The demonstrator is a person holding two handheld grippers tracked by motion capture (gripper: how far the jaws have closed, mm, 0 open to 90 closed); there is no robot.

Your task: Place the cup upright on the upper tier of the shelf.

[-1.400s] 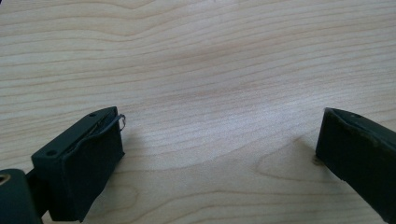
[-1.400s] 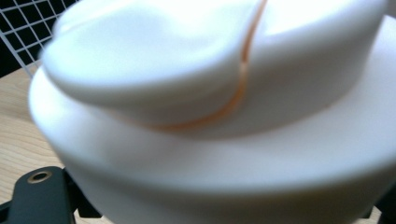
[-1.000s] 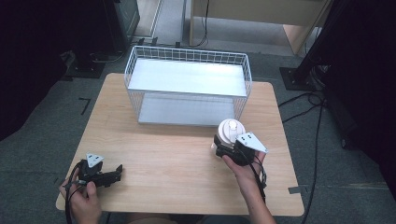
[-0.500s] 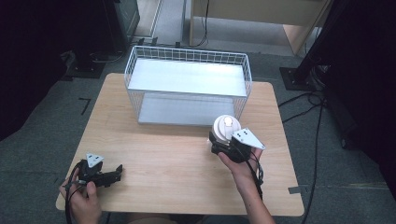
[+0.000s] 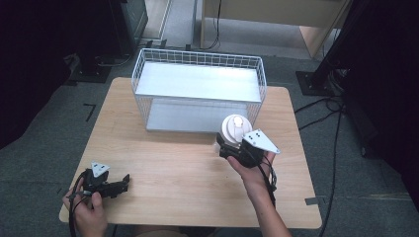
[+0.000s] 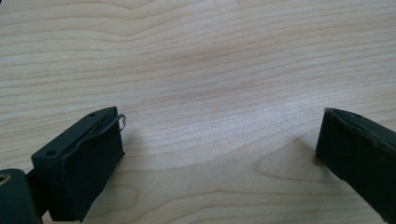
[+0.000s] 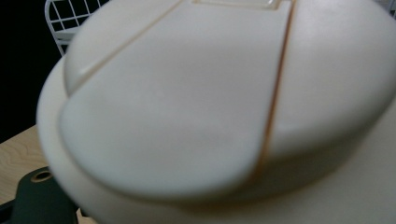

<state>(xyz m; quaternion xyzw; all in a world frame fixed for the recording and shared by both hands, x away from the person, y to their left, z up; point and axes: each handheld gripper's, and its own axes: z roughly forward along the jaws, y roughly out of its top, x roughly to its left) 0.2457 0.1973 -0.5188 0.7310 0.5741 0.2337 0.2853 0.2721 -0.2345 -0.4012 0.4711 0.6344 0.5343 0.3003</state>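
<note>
wooden counter (image 5: 188, 168) under me: my right gripper (image 5: 232, 148) pinches a cream lidded cup (image 5: 234, 128) beside the wire basket (image 5: 197, 89); my left gripper (image 5: 116, 186) rests spread.

The table (image 5: 188, 168) was of light wood with rounded corners, its grain plain in the left gripper view. It stood on a grey carpeted floor (image 5: 44, 148). Dark cabinets or equipment (image 5: 126, 19) occupied the far left, in deep shadow. A light wooden piece of furniture (image 5: 276, 12) stood at the far side, with a cable (image 5: 217, 22) hanging before it. Black cables (image 5: 336, 148) ran over the floor on the right, beside a dark stand with a base plate (image 5: 316, 81). Black tape marks (image 5: 89, 111) lay on the carpet at left. Light fell from above, brightest at centre.
</note>
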